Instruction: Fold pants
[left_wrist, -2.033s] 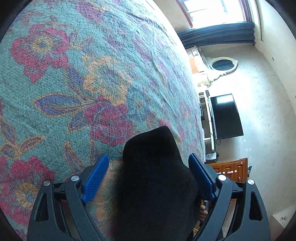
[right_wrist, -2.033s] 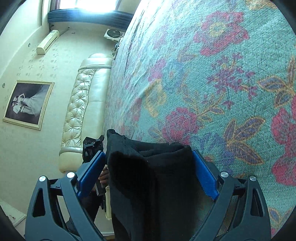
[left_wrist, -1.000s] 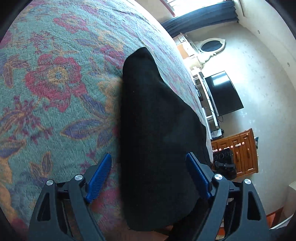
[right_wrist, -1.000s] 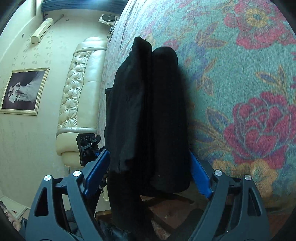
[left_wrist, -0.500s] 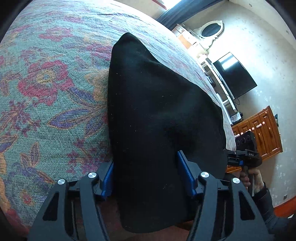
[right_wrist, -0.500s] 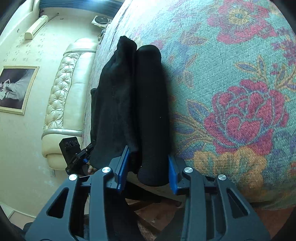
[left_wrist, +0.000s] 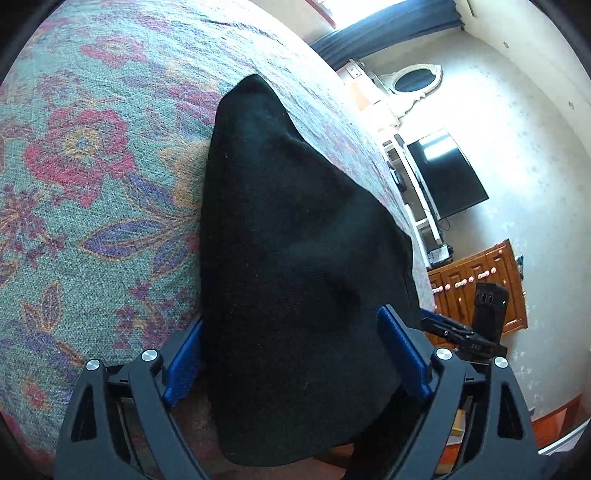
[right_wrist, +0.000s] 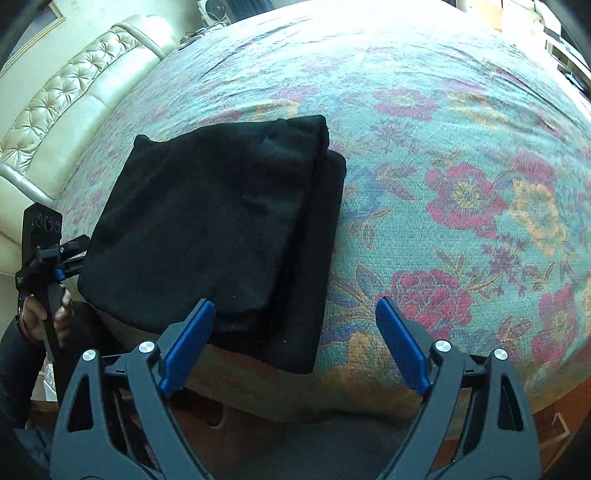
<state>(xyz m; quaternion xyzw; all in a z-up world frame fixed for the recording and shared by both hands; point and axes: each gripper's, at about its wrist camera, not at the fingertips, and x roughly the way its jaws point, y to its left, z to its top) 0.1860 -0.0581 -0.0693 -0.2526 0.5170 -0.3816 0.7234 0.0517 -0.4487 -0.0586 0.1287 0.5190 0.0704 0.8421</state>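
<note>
The black pants (right_wrist: 221, 229) lie folded in a thick rectangle at the near edge of the bed, upper layers set back from the bottom one. In the left wrist view the pants (left_wrist: 295, 240) fill the middle. My left gripper (left_wrist: 295, 354) has its blue pads wide apart on either side of the pants' near end, open. My right gripper (right_wrist: 291, 339) is open and empty, pulled back above the bed edge; its left pad (right_wrist: 188, 339) overlaps the pants' near corner. The left gripper also shows in the right wrist view (right_wrist: 55, 254), at the pants' left edge.
The bed carries a teal floral cover (right_wrist: 461, 192). A cream tufted headboard (right_wrist: 59, 107) is at far left. A black TV (left_wrist: 443, 173) and a wooden cabinet (left_wrist: 480, 288) stand past the bed's right side. The right gripper (left_wrist: 476, 325) shows beside the cabinet.
Both grippers opened and let go of the pants. My right gripper pulled back and swung, so the folded stack now lies to its left. The pants rest on the bed.
</note>
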